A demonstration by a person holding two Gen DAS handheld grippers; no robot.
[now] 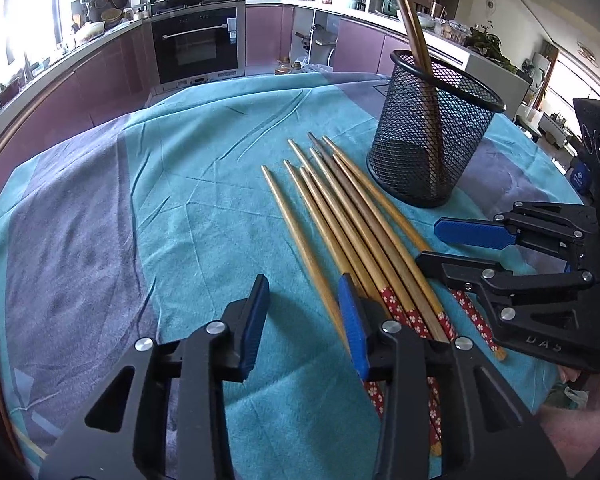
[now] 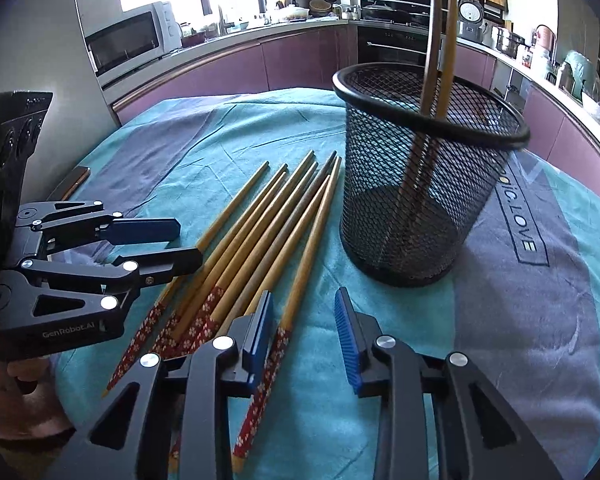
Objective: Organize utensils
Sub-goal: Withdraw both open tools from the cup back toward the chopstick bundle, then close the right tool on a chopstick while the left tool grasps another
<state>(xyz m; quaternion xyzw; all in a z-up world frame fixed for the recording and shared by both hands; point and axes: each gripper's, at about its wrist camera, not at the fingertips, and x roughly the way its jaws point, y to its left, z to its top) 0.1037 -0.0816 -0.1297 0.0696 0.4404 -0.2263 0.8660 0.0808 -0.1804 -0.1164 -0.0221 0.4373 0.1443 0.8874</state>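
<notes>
Hovering over a table draped in a teal and grey cloth (image 1: 180,184), the left gripper (image 1: 304,300) holds its blue-padded jaws apart with nothing between them; its right finger sits just above the patterned ends of a fan of wooden chopsticks (image 1: 340,216) lying on the cloth. Behind the bundle stands a black mesh holder (image 1: 428,140), upright, with two chopsticks (image 1: 410,24) already leaning inside it. At the right edge of this left wrist view, the right gripper (image 1: 440,242) reaches in with its jaws parted over the handle ends of the outermost sticks, touching none that can be seen. From the right wrist view, the right gripper (image 2: 304,320) also shows open, empty jaws, its left finger just above one chopstick's red floral handle. The loose chopsticks (image 2: 276,216) lie side by side to the left of the mesh holder (image 2: 412,200), near it but apart. The left gripper (image 2: 188,240) enters from the left, jaws parted above the sticks.
</notes>
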